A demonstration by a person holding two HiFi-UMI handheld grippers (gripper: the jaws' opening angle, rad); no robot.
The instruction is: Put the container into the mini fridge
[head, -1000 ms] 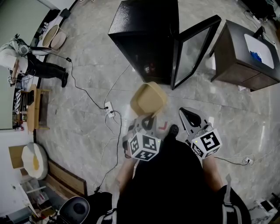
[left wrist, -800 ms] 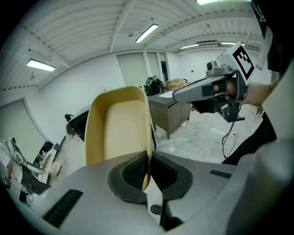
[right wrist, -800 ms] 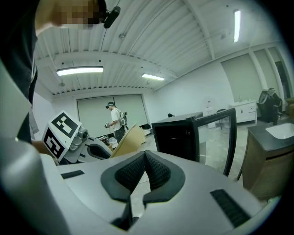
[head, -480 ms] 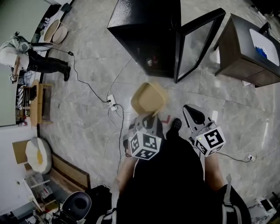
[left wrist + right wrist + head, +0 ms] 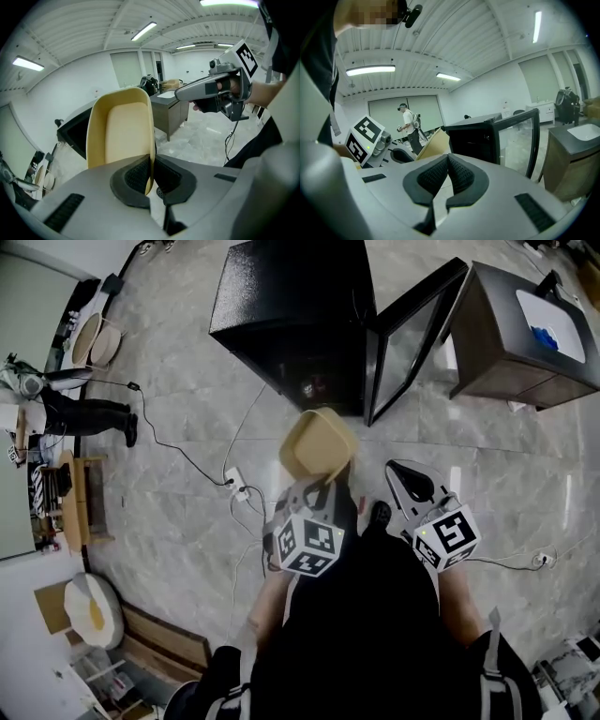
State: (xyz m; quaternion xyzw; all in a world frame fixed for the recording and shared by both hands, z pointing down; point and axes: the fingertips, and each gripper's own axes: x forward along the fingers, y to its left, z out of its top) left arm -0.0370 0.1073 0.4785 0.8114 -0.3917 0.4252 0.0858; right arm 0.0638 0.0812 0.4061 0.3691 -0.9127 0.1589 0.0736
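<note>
A tan plastic container [image 5: 319, 444] hangs tilted on edge above the floor, in front of the open black mini fridge [image 5: 298, 322]. My left gripper [image 5: 322, 486] is shut on its near rim. In the left gripper view the container [image 5: 123, 131] stands upright with its rim pinched between the pads [image 5: 136, 174]. My right gripper [image 5: 407, 480] is shut and holds nothing, level with the left one and to its right. In the right gripper view its pads [image 5: 460, 174] meet, with the fridge [image 5: 471, 138] ahead. The fridge's glass door [image 5: 412, 334] swings out to the right.
A dark side cabinet [image 5: 525, 338] stands right of the fridge door. A power strip [image 5: 234, 482] and its cables lie on the marble floor to the left. A person [image 5: 66, 407] stands far off at the left, beside a wooden rack [image 5: 73, 498].
Hardly anything: the head view has shifted a little, and the container stays pinched in the left gripper before the fridge. The right gripper keeps its place.
</note>
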